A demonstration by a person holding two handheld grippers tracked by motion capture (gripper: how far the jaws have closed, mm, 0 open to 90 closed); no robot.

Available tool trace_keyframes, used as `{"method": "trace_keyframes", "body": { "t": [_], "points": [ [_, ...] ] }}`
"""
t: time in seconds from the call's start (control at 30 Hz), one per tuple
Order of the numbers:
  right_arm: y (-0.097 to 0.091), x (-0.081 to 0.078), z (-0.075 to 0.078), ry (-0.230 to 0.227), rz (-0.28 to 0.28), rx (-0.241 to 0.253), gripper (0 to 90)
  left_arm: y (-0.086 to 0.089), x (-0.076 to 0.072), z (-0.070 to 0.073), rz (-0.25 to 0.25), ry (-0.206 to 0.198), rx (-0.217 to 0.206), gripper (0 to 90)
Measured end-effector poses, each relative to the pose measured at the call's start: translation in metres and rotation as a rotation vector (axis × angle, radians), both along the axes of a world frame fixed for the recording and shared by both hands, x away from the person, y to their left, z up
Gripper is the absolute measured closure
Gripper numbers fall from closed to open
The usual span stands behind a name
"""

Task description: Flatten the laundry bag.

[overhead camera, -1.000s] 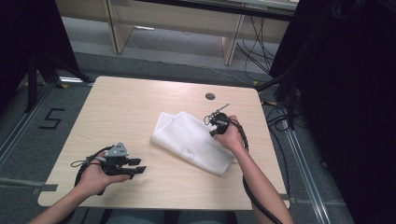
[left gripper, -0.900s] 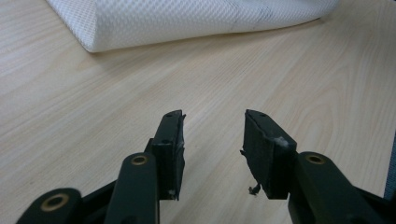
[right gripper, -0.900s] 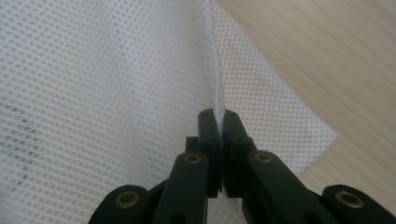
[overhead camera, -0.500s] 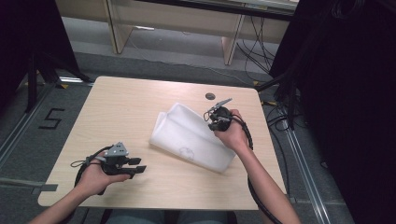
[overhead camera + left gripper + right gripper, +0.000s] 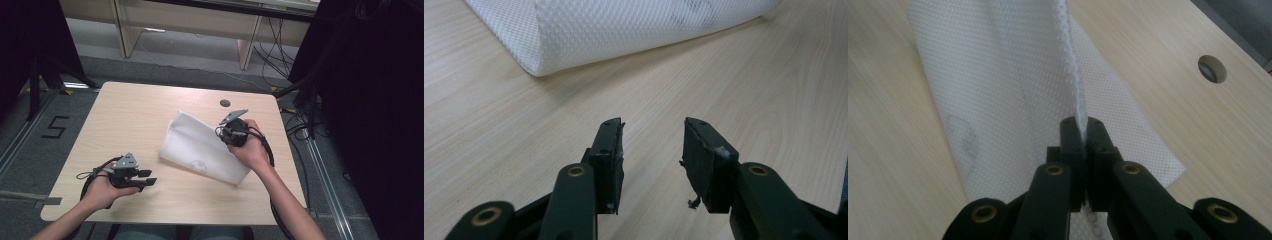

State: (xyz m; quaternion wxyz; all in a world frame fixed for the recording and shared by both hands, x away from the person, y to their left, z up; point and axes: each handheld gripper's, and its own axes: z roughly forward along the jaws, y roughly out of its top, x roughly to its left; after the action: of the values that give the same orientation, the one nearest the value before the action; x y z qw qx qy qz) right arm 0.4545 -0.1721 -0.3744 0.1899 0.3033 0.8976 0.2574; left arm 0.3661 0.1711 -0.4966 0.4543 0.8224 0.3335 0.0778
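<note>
right claw [image 5: 1082, 131]: pinching white cloth [image 5: 998, 75] edge | left claw [image 5: 651, 145]: spread, closing slightly, nothing between

Left claw [image 5: 146, 177] low, level, jaws apart and just been closing a little, nothing between. Right claw [image 5: 1082, 131] raised, jaws pinched tight together, forearm stretched forward.

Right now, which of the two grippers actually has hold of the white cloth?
The right gripper: its jaws are shut on an edge of the white cloth. The left gripper rests near the table's front edge, jaws apart, nothing between them.
</note>
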Motion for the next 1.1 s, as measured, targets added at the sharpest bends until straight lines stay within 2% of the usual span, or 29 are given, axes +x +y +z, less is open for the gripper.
{"method": "trace_keyframes", "body": {
  "t": [0.03, 0.07, 0.13, 0.17, 0.2, 0.23, 0.33, 0.37, 0.4, 0.43, 0.63, 0.67, 0.73, 0.77, 0.8, 0.9, 1.0, 1.03, 1.07, 1.1],
  "points": [
    [0.002, -0.003, -0.003, -0.044, -0.013, 0.016, 89.3, 0.000, 0.000, 0.000, 0.000, 0.000, 0.000, 59.7],
    [0.001, -0.005, 0.001, -0.006, -0.003, -0.001, 89.3, 0.000, 0.000, 0.000, 0.000, 0.000, 0.000, 59.7],
    [0.002, -0.009, 0.001, -0.019, 0.015, 0.002, 89.3, 0.000, 0.000, 0.001, -0.007, 0.006, 0.010, 59.6],
    [0.002, -0.011, 0.003, -0.010, 0.019, -0.001, 89.3, 0.001, 0.000, 0.001, -0.008, 0.008, 0.012, 59.6],
    [0.003, -0.014, 0.002, -0.018, 0.009, 0.010, 89.3, 0.000, 0.000, 0.001, -0.006, 0.007, 0.010, 59.6],
    [0.002, -0.015, 0.003, -0.019, 0.028, 0.010, 89.3, 0.000, 0.000, 0.001, -0.006, 0.007, 0.010, 59.5],
    [0.005, -0.022, 0.002, -0.041, 0.019, 0.018, 89.3, 0.000, 0.000, 0.000, -0.004, 0.011, 0.006, 59.4],
    [0.005, -0.022, 0.002, -0.041, 0.019, 0.018, 89.3, 0.000, 0.000, 0.000, -0.004, 0.011, 0.006, 59.4],
    [0.004, -0.023, 0.005, -0.013, 0.042, 0.004, 89.4, 0.000, 0.000, 0.000, -0.007, 0.009, 0.010, 59.4],
    [0.005, -0.027, 0.006, -0.023, 0.048, 0.004, 89.3, 0.000, 0.000, 0.000, -0.005, 0.007, 0.009, 59.4],
    [0.006, -0.034, 0.006, -0.013, 0.062, 0.013, 89.3, 0.000, 0.000, 0.001, -0.005, 0.008, 0.010, 59.3],
    [0.006, -0.035, 0.004, -0.038, 0.081, 0.017, 89.3, 0.001, 0.000, 0.001, -0.006, 0.009, 0.012, 59.2],
    [0.006, -0.037, 0.005, -0.028, 0.079, 0.012, 89.3, 0.000, 0.000, 0.001, -0.005, 0.009, 0.012, 59.2],
    [0.006, -0.037, 0.004, -0.028, 0.098, 0.017, 89.3, 0.000, 0.000, 0.001, -0.005, 0.009, 0.011, 59.2],
    [0.007, -0.040, 0.004, -0.022, 0.073, 0.021, 89.3, 0.000, 0.000, 0.001, -0.005, 0.009, 0.011, 59.2],
    [0.009, -0.045, 0.002, -0.017, 0.066, 0.037, 89.3, 0.000, 0.000, 0.000, -0.003, 0.011, 0.011, 58.8],
    [0.011, -0.049, 0.002, -0.009, 0.075, 0.036, 89.3, 0.000, 0.000, 0.000, -0.002, 0.011, 0.010, 58.7],
    [0.012, -0.050, 0.000, -0.020, 0.077, 0.039, 89.3, 0.000, 0.000, 0.000, 0.005, 0.008, 0.003, 58.7],
    [0.012, -0.051, 0.001, -0.002, 0.081, 0.039, 89.3, 0.000, 0.000, 0.000, 0.005, 0.007, 0.002, 58.6],
    [0.012, -0.052, 0.000, -0.017, 0.083, 0.040, 89.3, 0.000, 0.000, 0.001, 0.002, 0.010, 0.005, 58.6]
  ]
}}
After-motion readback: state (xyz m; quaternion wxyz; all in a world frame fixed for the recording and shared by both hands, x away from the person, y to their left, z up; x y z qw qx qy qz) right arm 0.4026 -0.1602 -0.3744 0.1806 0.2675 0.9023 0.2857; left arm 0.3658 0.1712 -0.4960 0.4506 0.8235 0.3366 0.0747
